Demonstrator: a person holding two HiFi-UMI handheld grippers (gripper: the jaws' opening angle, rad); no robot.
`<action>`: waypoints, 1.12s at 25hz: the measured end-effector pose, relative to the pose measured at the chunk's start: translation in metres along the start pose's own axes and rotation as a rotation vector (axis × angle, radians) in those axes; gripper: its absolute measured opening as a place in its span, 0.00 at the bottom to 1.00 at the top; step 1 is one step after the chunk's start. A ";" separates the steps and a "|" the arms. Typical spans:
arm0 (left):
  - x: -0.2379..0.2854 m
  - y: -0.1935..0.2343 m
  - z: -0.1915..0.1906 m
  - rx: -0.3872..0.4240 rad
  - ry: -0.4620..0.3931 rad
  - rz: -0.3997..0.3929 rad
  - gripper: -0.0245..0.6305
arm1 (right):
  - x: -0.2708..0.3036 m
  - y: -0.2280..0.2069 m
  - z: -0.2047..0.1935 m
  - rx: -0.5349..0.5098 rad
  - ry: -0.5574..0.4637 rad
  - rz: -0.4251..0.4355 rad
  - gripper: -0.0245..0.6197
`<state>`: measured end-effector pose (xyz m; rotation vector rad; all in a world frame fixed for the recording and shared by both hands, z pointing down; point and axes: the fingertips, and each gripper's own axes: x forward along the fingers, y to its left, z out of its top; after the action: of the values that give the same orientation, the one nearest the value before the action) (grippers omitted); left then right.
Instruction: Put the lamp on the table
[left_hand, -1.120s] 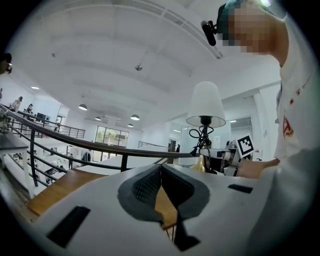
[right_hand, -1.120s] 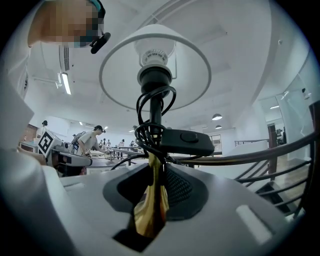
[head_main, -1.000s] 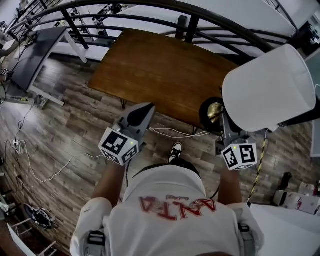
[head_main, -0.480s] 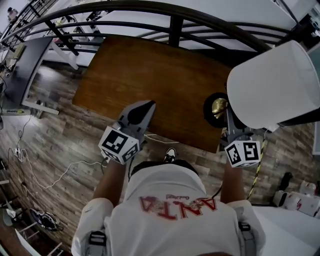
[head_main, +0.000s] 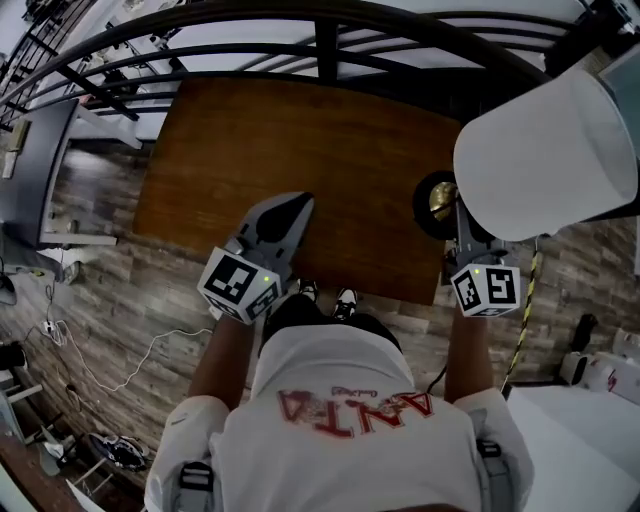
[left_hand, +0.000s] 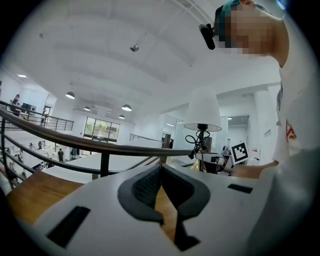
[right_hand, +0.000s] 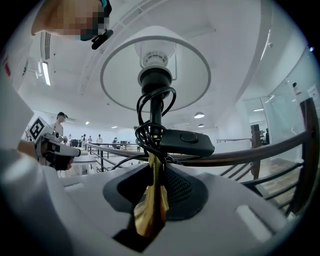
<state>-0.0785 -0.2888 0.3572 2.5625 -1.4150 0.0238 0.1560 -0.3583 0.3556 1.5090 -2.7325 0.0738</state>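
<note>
A grey-brown wood-plank floor (head_main: 110, 290) is seen far below, and a dark curved metal railing (head_main: 330, 20) is run along the far side. A brown rectangular wooden table (head_main: 300, 140) is set just in front of that railing. A white printed shirt (head_main: 340, 420) is worn by the person, who is stood at the table's near edge.

A table lamp with a white cone shade, a brass stem and a round black base (head_main: 545, 155) is held upright over the right end of the table, near its front edge. Whether the base is touching the tabletop cannot be told.

The right gripper (right_hand: 154, 172) is clamped on the lamp: its jaws are closed tightly on the brass stem, low down, with the shade directly above. The left gripper (left_hand: 160, 170) is held over the middle of the table's front edge, well apart from the lamp. Its jaws are brought together at the tips and nothing is gripped between them; only the tabletop is seen through the small gap behind the tips.

A black cord with an inline switch (right_hand: 187, 142) is coiled round the stem just above the right gripper's jaws.
</note>
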 end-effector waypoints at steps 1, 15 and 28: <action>0.005 0.007 -0.001 -0.003 0.006 -0.017 0.05 | 0.006 -0.001 -0.006 0.003 0.005 -0.017 0.18; 0.076 0.079 -0.021 0.028 0.121 -0.211 0.05 | 0.085 -0.044 -0.102 0.124 0.084 -0.226 0.18; 0.126 0.105 -0.073 -0.004 0.243 -0.256 0.05 | 0.134 -0.092 -0.183 0.133 0.147 -0.328 0.18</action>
<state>-0.0924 -0.4344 0.4621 2.6104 -0.9945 0.2804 0.1613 -0.5111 0.5467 1.8813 -2.3762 0.3498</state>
